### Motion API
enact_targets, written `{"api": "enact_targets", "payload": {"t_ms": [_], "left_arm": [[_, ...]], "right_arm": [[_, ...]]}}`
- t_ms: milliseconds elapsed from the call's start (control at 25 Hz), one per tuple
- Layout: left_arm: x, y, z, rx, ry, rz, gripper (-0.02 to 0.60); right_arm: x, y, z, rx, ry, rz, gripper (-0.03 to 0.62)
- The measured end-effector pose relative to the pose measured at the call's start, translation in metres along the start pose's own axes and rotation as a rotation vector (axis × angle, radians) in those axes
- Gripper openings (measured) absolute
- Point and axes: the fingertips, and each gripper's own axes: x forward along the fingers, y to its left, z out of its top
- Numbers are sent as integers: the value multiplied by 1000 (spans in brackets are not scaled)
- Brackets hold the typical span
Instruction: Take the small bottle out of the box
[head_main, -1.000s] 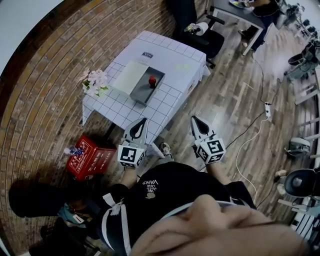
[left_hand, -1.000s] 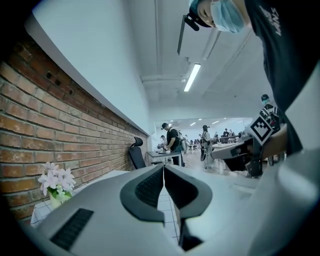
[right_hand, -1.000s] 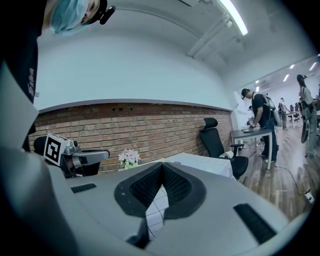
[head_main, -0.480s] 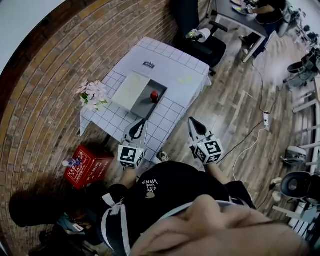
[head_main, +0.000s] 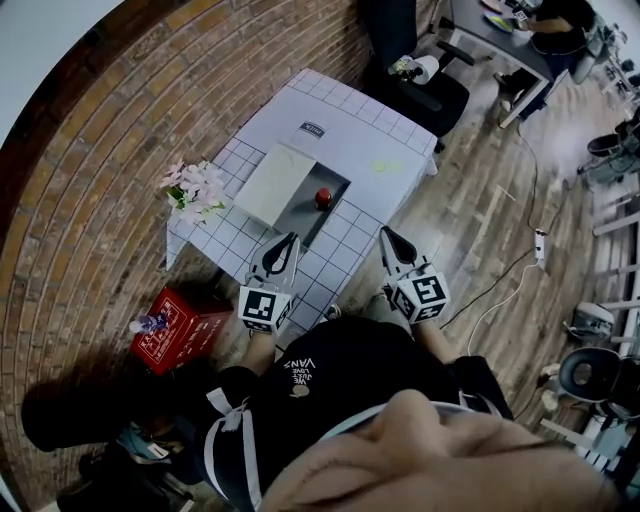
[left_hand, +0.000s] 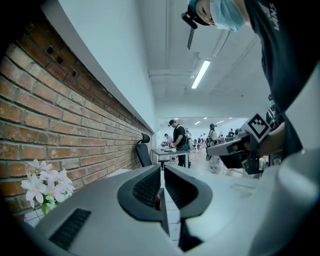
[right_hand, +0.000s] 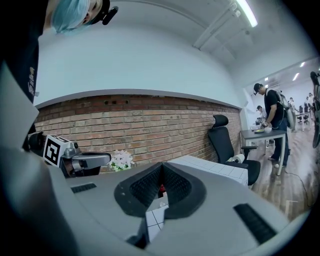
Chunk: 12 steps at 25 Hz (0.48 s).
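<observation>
A small red bottle (head_main: 323, 197) stands in the grey base of an open box (head_main: 304, 214), whose cream lid (head_main: 274, 184) lies folded out to the left on the white checked table (head_main: 352, 140). My left gripper (head_main: 291, 238) is shut and empty at the table's near edge, just short of the box. My right gripper (head_main: 384, 232) is shut and empty too, over the near right edge. In the left gripper view the left gripper (left_hand: 162, 167) points level and the bottle (left_hand: 157, 199) shows as a red speck below its tips. Behind the right gripper (right_hand: 162, 165) the bottle (right_hand: 161, 188) is also a red speck.
Pink and white flowers (head_main: 197, 188) stand at the table's left edge beside the brick wall. A red carton (head_main: 178, 325) sits on the floor at the left. A black office chair (head_main: 420, 75) stands beyond the table, and a cable (head_main: 500, 275) runs over the wooden floor at the right.
Both grippers have moved forward to the table, side by side, and now reach over its near edge. The box and bottle lie closer to them. Both stay shut.
</observation>
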Motion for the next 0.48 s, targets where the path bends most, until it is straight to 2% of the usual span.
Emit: {"api": "enact_targets", "payload": {"t_ms": [280,480], "left_arm": [[11,16,-9,-12,24,49,12],[31,23,-16,-23,43,95,12]], "right_arm": [[28,-8,-2,4,15,48,-5],[54,-16,1,-9,24,126,-5]]}}
